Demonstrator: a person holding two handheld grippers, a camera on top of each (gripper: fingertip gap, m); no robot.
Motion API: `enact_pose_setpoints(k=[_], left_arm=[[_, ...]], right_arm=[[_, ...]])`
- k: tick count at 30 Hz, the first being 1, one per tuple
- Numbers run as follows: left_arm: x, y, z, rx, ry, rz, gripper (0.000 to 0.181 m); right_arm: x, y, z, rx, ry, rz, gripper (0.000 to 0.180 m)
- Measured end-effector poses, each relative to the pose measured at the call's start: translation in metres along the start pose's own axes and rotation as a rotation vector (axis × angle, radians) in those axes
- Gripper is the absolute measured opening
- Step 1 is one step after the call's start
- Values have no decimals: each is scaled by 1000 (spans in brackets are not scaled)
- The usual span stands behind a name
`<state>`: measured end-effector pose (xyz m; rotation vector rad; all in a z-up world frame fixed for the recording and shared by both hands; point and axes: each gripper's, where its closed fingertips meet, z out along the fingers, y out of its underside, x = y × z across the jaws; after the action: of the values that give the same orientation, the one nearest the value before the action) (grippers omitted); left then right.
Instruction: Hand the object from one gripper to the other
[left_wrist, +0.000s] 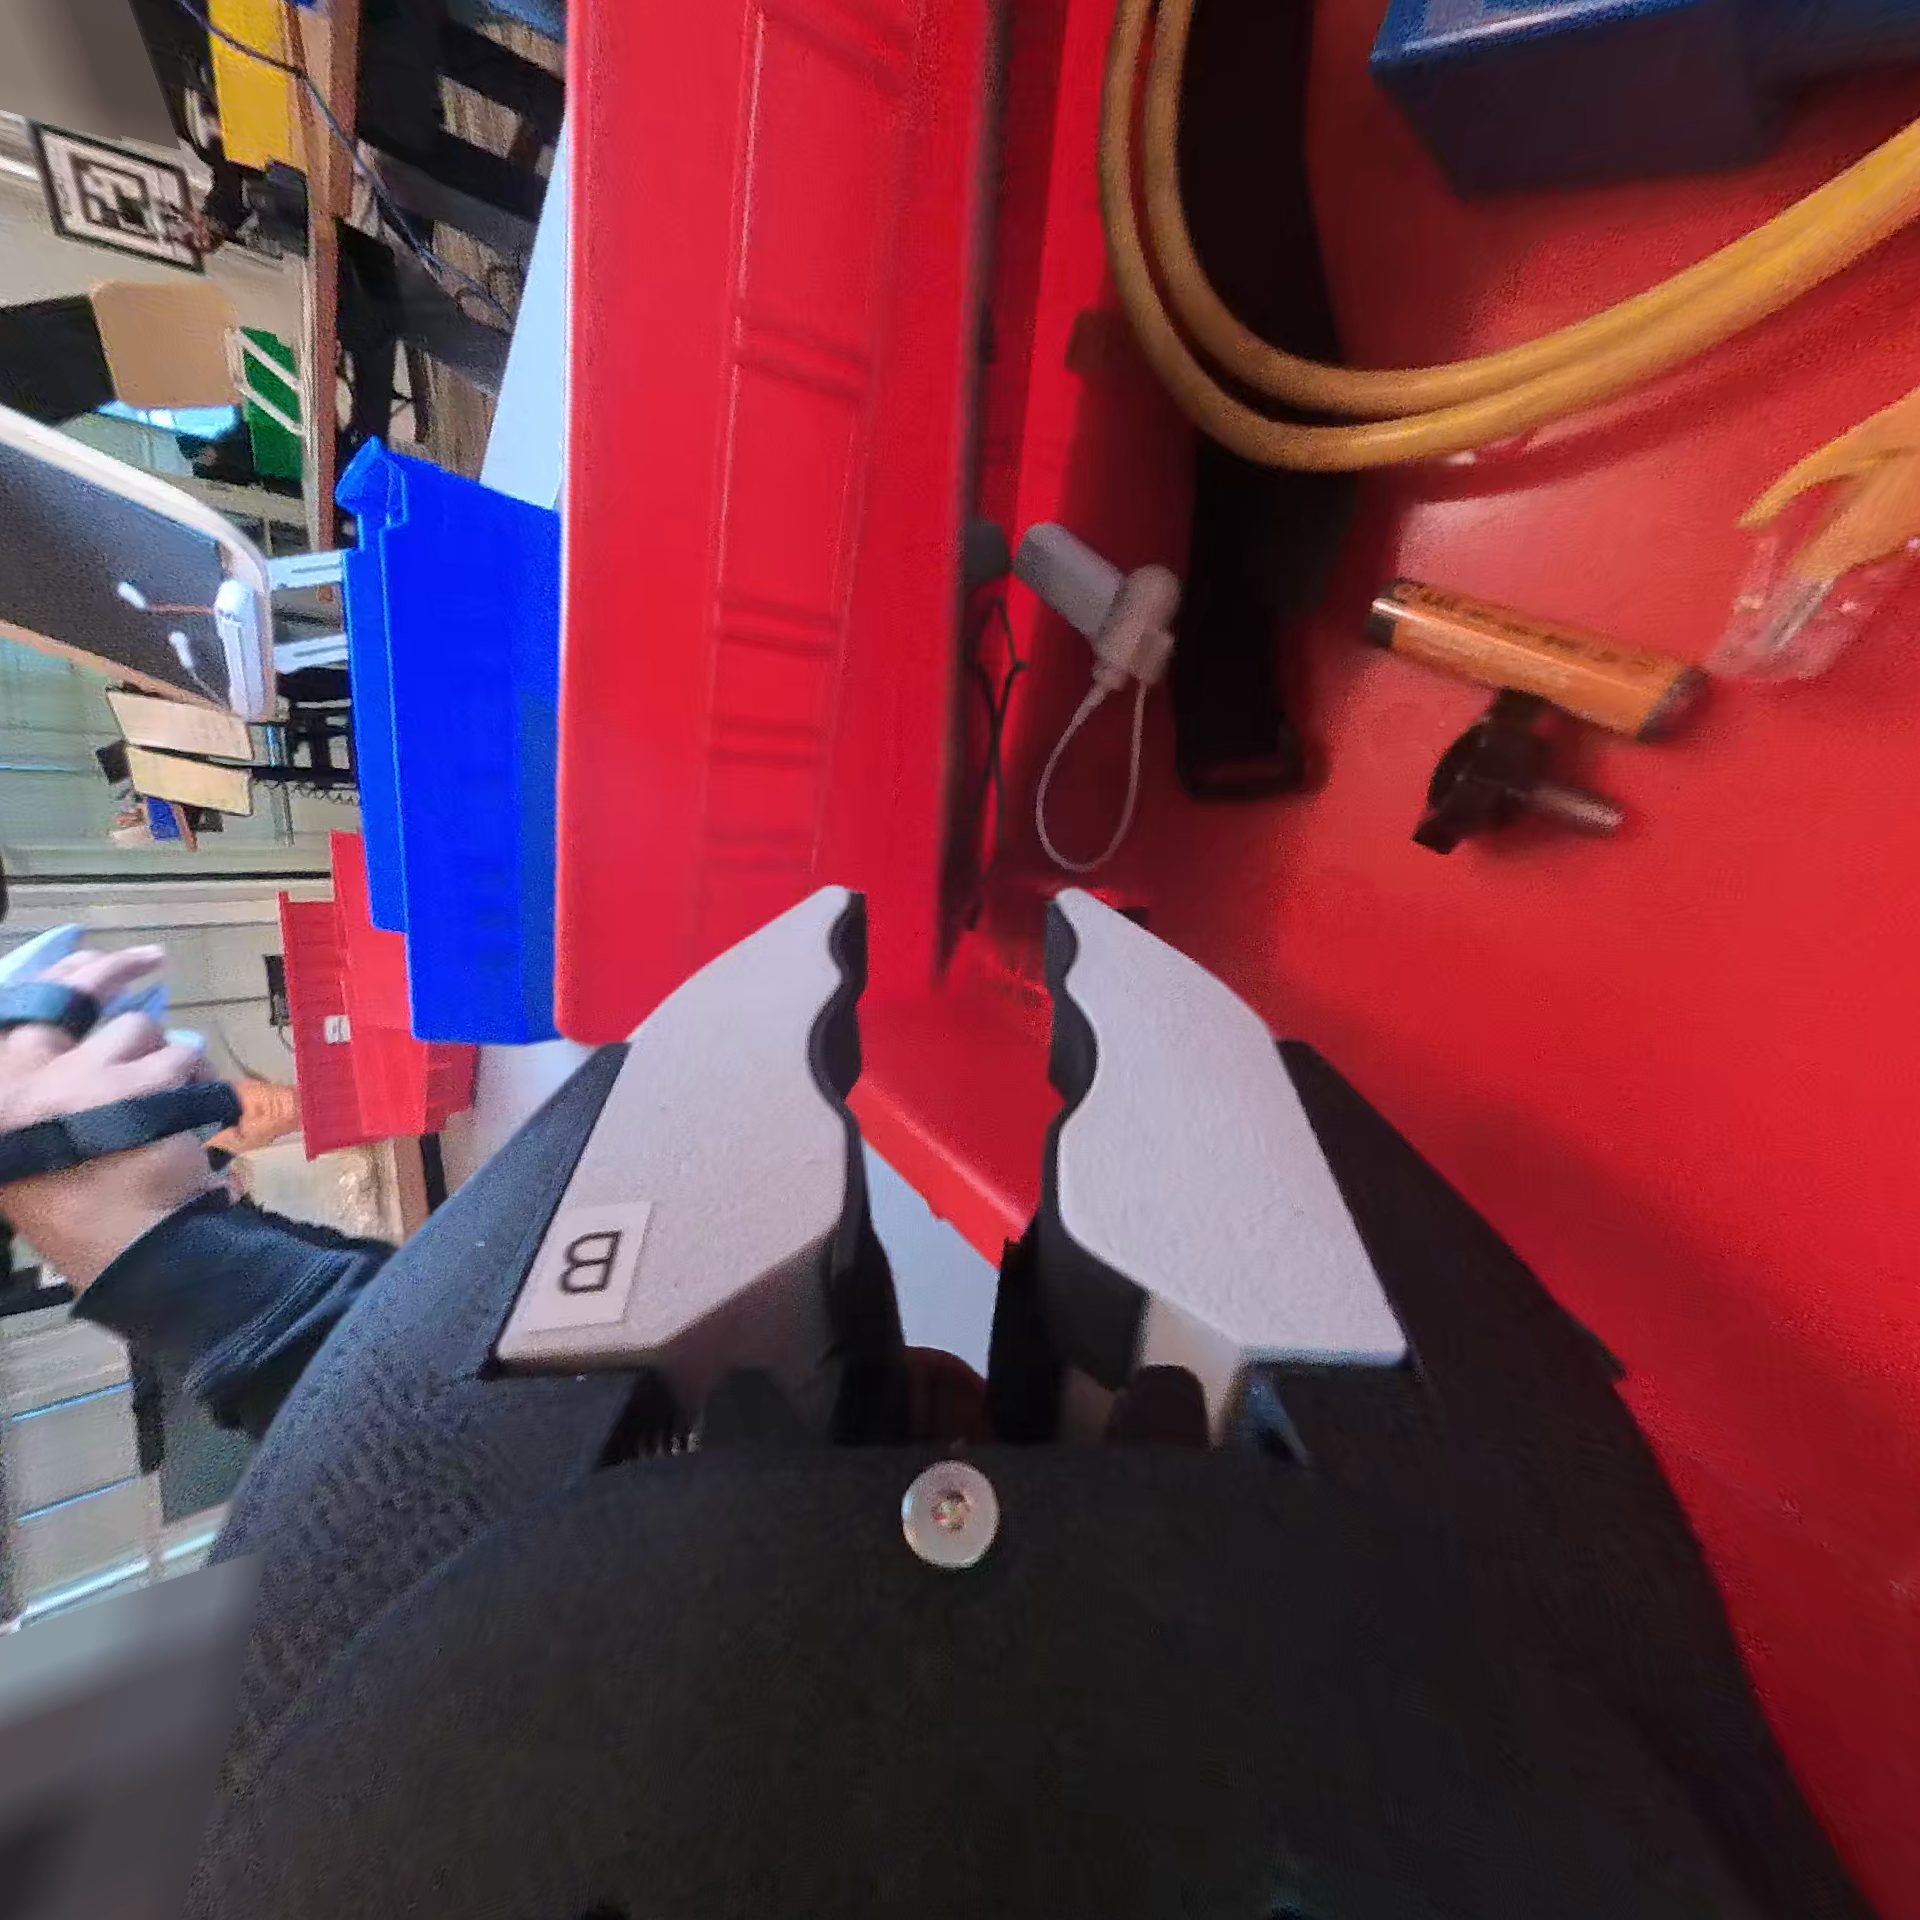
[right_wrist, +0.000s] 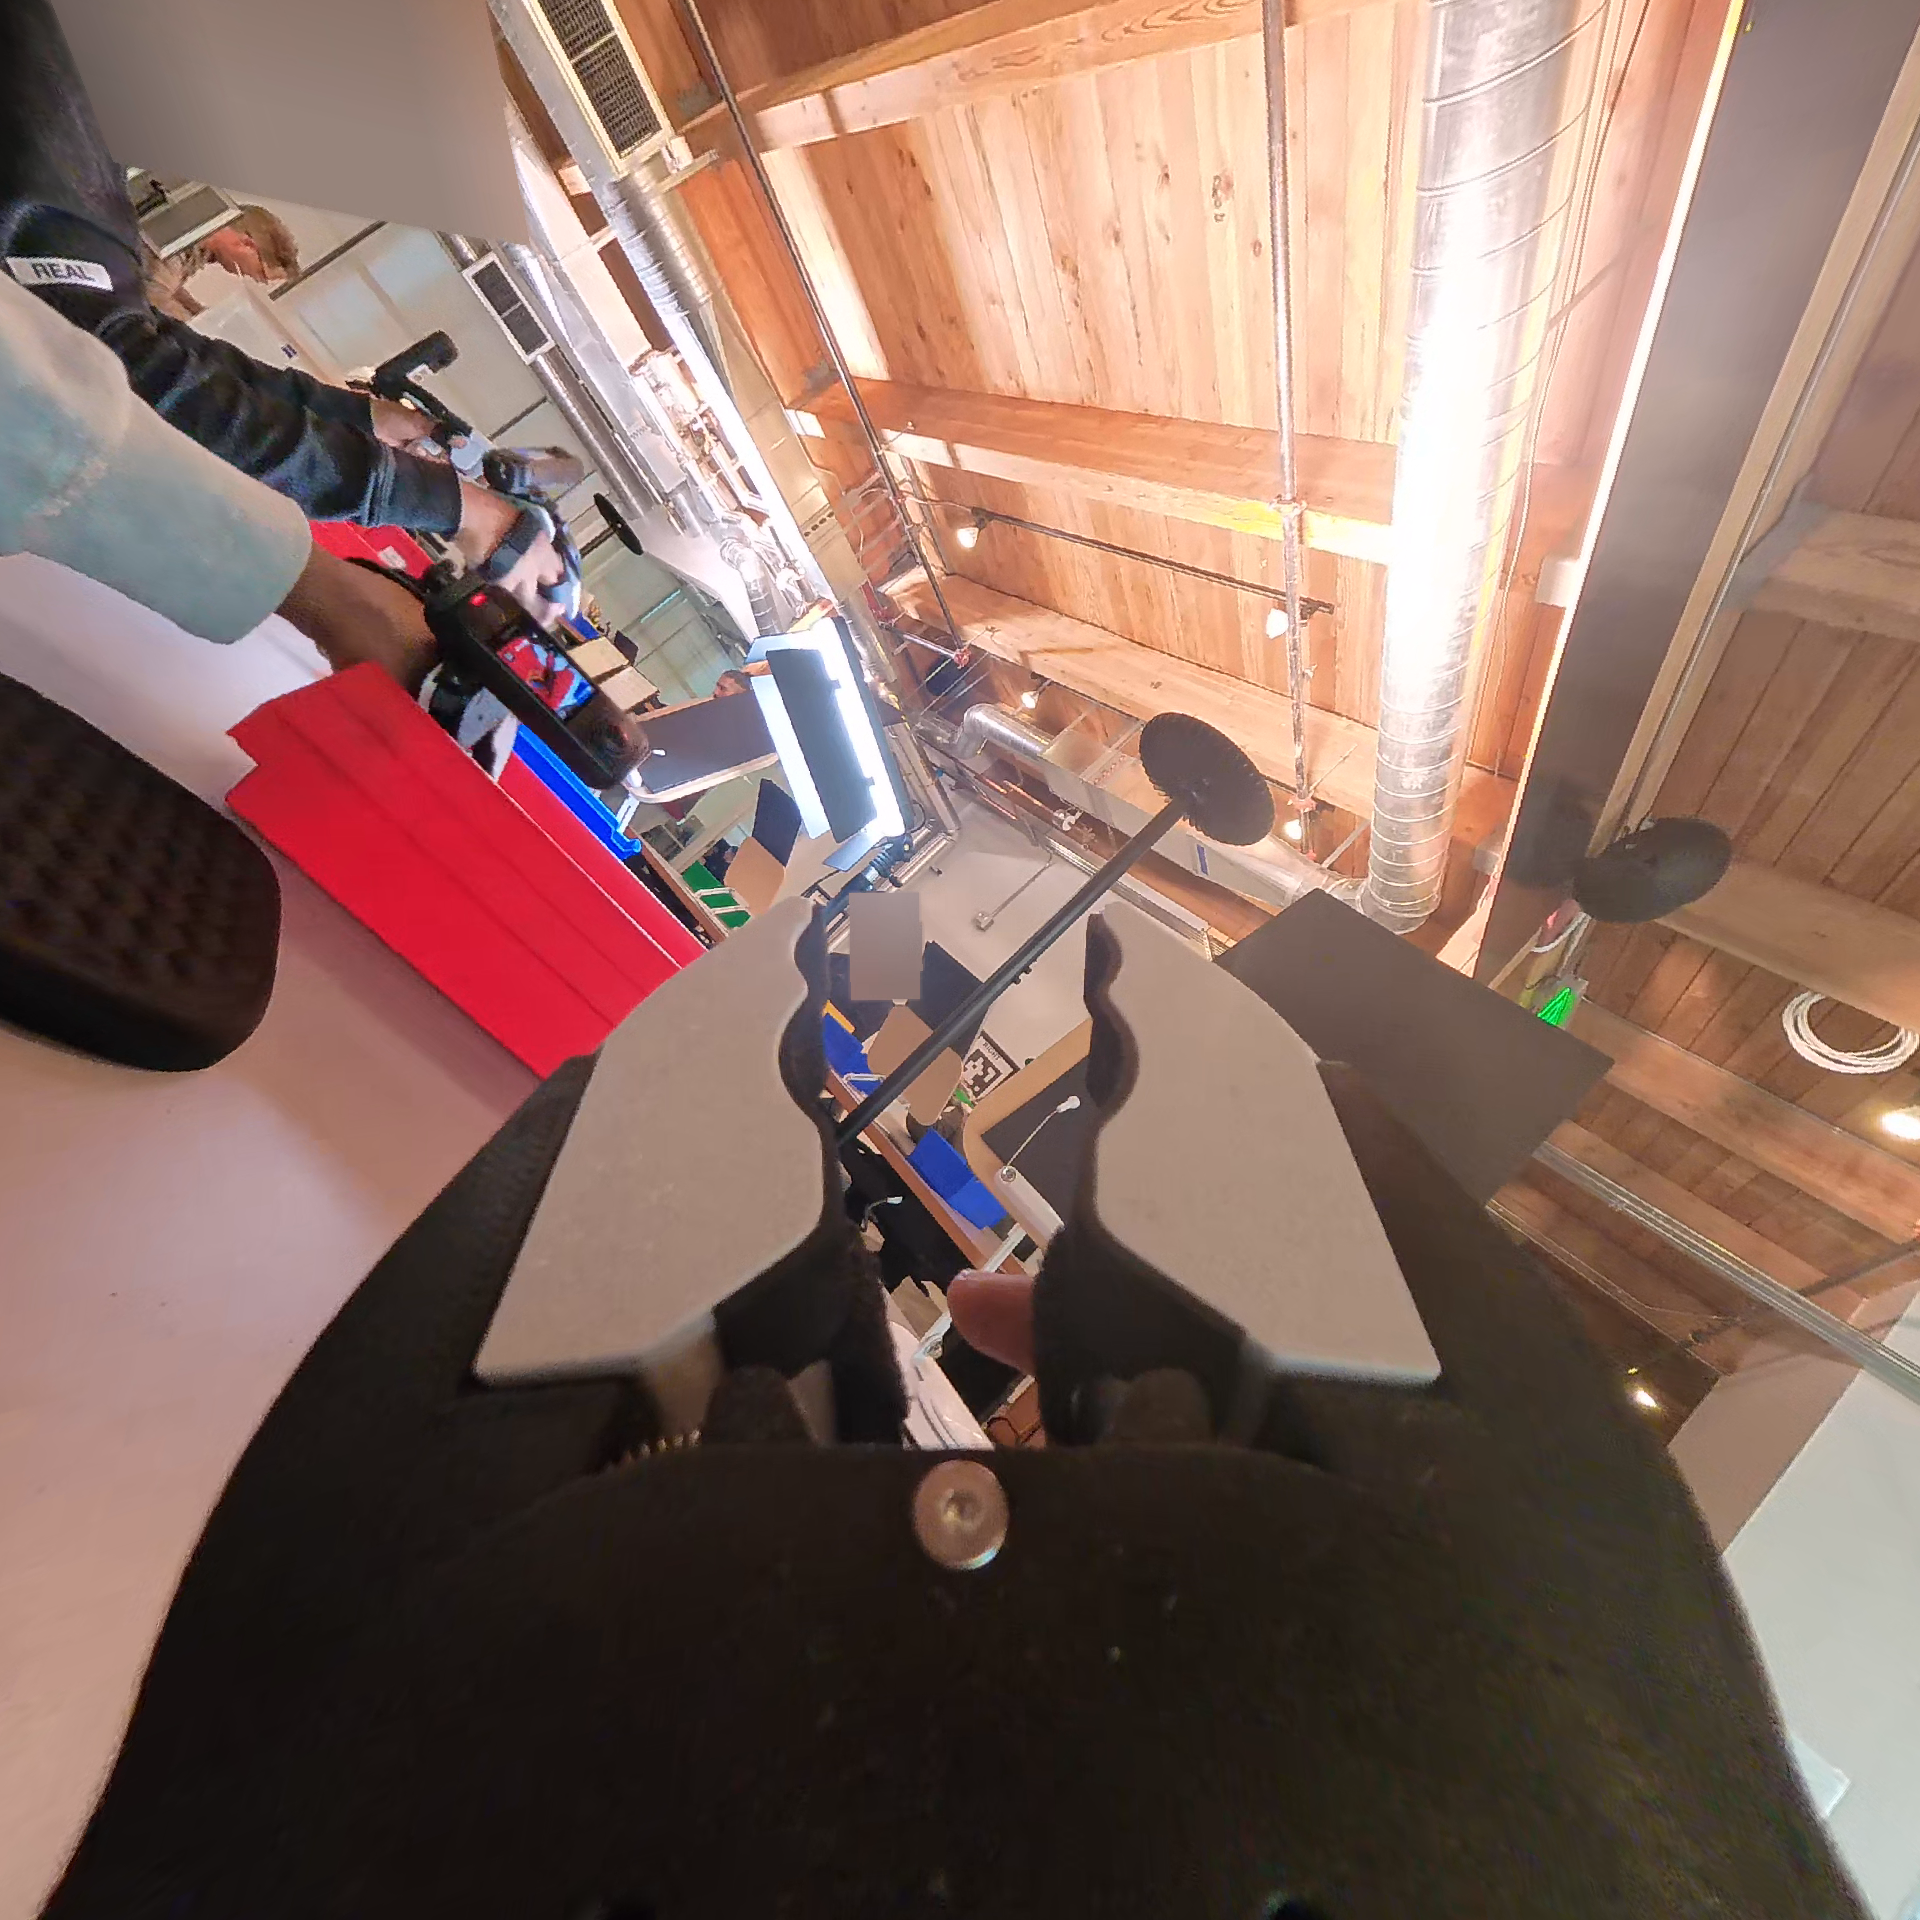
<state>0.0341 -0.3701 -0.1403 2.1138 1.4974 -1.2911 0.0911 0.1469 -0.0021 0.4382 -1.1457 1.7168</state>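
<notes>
My left gripper (left_wrist: 951, 920) is open and empty. It points into a red bin (left_wrist: 1558, 1143) and hovers just above the bin's near corner. In the bin lie a small grey tag with a white loop (left_wrist: 1107, 623), an orange cylinder (left_wrist: 1527, 660), a small black part (left_wrist: 1496, 790), a black strap (left_wrist: 1242, 644) and a coiled yellow cable (left_wrist: 1299, 405). My right gripper (right_wrist: 951, 925) is open and empty, tilted up toward the ceiling. A thin black rod with a disc (right_wrist: 1205, 795) shows between its fingers; I cannot tell whether it touches them.
A dark blue box (left_wrist: 1621, 83) sits at the bin's far end. A blue bin (left_wrist: 457, 748) and another red bin (left_wrist: 353, 1039) stand beyond. Another person's hands (left_wrist: 94, 1081) work at the left. In the right wrist view, a red bin (right_wrist: 436, 831) stands on a white table (right_wrist: 208, 1299). Tip to tip, the grippers are about 55 cm apart. My left gripper's tips are some 7 cm from the orange cylinder (left_wrist: 1527, 660).
</notes>
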Motion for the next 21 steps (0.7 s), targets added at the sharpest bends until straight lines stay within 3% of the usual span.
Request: enact_pose_setpoints(k=[2,3,11,16,21], left_arm=[[17,3,9,-14,145,-38,11],[20,2,10,-11,187,-85,12],[-2,-1,0,61,102,-92,2],[-20,-23,-40,321,154,-347,2],[-41,-54,-118,782,329,-684,1]], right_arm=[[0,1,0,-2,1,0,48],[0,1,0,-3,1,-1,47],[-3,1,1,-3,-14,-9,46],[-2,4,1,-11,-22,45,43],[-14,14,5,-65,-122,265,35]])
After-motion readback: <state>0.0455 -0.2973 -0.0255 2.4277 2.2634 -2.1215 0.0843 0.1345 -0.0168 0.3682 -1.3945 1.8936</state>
